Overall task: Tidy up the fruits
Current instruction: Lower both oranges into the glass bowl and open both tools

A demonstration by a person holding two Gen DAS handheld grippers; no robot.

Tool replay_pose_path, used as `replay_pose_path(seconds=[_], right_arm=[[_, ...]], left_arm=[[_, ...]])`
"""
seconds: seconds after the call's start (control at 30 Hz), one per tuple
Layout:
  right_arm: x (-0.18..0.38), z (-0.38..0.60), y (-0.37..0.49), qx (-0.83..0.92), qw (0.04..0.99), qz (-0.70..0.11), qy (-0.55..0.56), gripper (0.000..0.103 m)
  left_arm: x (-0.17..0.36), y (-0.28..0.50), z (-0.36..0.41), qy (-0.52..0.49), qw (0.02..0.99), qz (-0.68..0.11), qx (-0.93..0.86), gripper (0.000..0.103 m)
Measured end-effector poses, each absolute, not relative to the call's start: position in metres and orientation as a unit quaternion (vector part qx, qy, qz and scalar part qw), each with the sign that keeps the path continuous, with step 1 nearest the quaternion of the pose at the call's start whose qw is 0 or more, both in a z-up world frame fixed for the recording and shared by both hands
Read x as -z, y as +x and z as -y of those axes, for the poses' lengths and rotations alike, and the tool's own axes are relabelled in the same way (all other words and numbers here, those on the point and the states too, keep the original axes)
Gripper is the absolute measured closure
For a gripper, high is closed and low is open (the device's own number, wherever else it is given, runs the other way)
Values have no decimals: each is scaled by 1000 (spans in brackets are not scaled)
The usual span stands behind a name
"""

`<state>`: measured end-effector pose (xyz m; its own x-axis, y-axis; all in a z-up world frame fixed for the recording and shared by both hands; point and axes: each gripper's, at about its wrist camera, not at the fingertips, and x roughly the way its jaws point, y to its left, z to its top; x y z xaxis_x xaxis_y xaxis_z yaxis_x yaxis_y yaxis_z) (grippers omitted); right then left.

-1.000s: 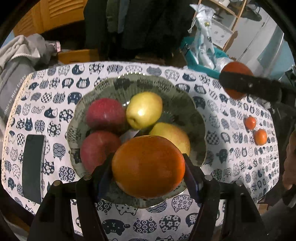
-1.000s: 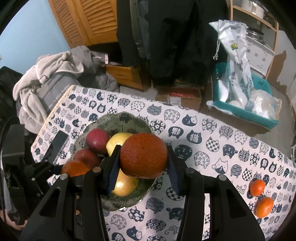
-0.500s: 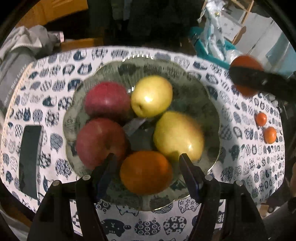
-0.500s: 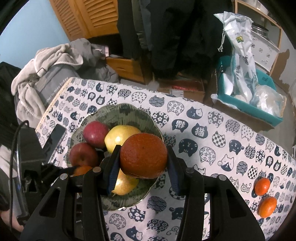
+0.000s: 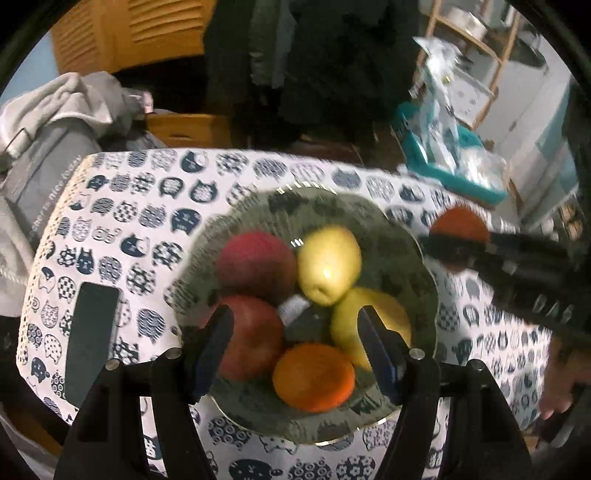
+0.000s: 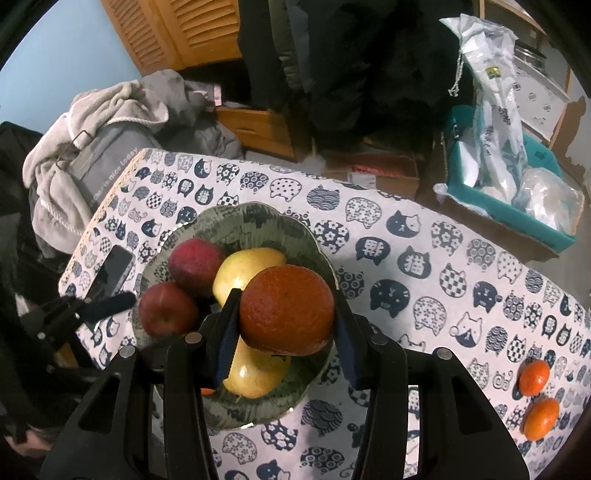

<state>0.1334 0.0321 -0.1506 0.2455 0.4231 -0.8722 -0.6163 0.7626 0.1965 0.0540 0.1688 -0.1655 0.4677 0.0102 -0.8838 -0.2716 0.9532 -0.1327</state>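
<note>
Five fruits fill the green plate (image 5: 399, 236); the left gripper (image 5: 295, 328) hangs above it, jaws spread and empty, while the right gripper (image 6: 282, 314) pinches a large orange (image 6: 286, 310) over the plate, likely next to lower and release.

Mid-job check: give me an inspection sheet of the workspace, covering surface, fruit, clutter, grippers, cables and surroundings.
Surface: table under a cat-print cloth.
Job's things: green plate holds two red apples, two yellow fruits and one orange; two small tangerines lie loose on the cloth on the right.
Clutter: dark phone left of the plate.
Grippers: left gripper open above the plate, nothing between its fingers; right gripper shut on a large orange over the plate.
Cables: nothing seen.
Surroundings: grey bag with towel, wooden cabinet, teal bin with plastic bags, hanging dark clothes.
</note>
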Motion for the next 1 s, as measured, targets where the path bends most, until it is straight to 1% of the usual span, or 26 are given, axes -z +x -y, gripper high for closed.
replay_pose_path(seconds=[0.2,0.5,0.6,0.67,0.83,1.0], right_arm=[[172,-45,140,-332,771,-534,-99,57],[204,-53,146,-323,753,-563,-111,57],[210,-55,145,-322,749,-568,-113,55],[211,-55,145,-320,749,-569,-113,51],[204,-50,146,-320,756,-562,-105,51],[181,-41,143,-318,771,-543,-95,51]], left_arm=[[165,57,-188,-157,847,-498,-101,31],[170,54,-195,-156,844,-502,-106,31],[169,54,-194,-155,845,-501,-105,31],[169,54,-194,-155,845,-501,-104,31],[164,53,-191,-152,847,-499,-101,31],[152,50,-187,-149,854,-488,-97,31]])
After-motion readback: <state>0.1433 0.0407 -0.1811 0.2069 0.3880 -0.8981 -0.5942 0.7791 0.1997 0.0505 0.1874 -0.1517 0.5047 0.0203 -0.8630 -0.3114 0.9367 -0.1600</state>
